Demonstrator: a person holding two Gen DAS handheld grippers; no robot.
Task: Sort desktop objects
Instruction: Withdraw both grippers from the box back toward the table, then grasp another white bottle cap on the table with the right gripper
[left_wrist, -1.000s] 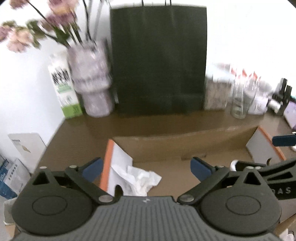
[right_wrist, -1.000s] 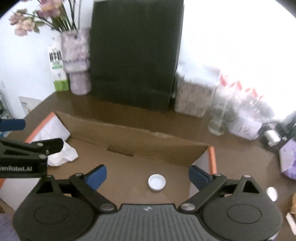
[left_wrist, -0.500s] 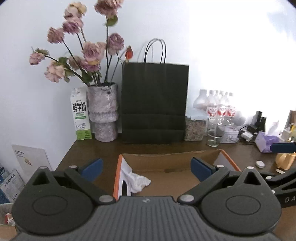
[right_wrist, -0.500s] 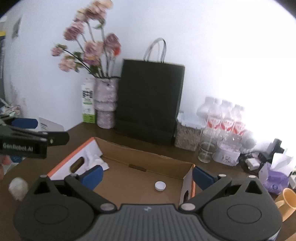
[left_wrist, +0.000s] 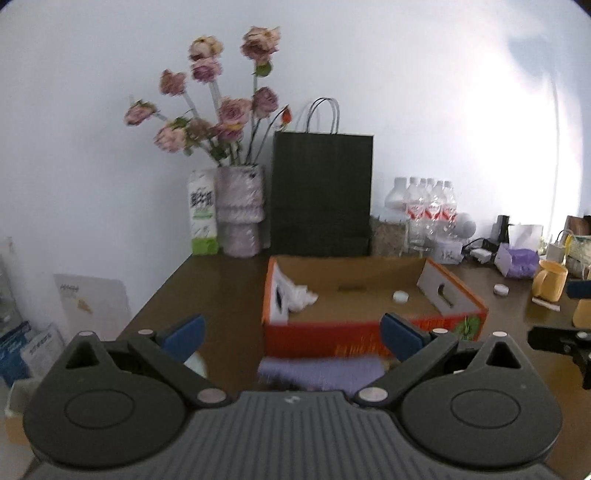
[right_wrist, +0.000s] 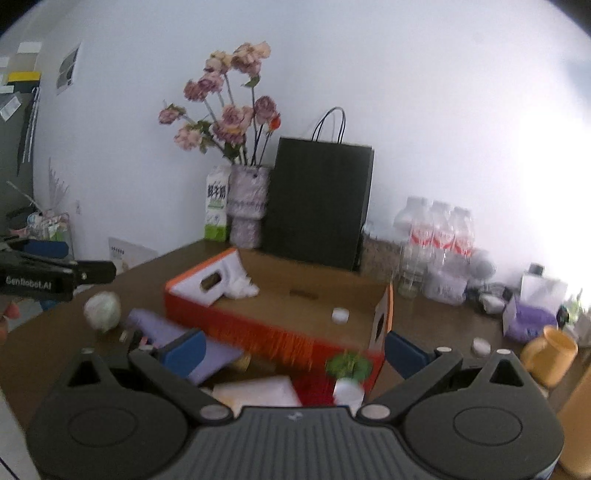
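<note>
An orange cardboard box (left_wrist: 373, 334) (right_wrist: 273, 332) lies open on the brown table, holding a crumpled white tissue (left_wrist: 301, 295) (right_wrist: 242, 290) and a white bottle cap (left_wrist: 400, 296) (right_wrist: 340, 315). My left gripper (left_wrist: 291, 338) is open and empty, held back from the box above a purple notebook (left_wrist: 321, 371). My right gripper (right_wrist: 291, 349) is open and empty too, over the purple notebook (right_wrist: 184, 341), a white packet (right_wrist: 258, 393) and a small potted plant (right_wrist: 349, 369). A pale ball (right_wrist: 102, 311) rests at the left.
Flowers in a vase (left_wrist: 240, 210), a milk carton (left_wrist: 202, 214), a black paper bag (left_wrist: 321, 195) and water bottles (left_wrist: 424, 206) line the wall. A yellow mug (right_wrist: 550, 354), a loose cap (right_wrist: 481, 346) and a purple tissue pack (right_wrist: 528, 317) sit right.
Both grippers have pulled up and back from inside the box. The box's orange front wall and the things in front of it have come into view.
</note>
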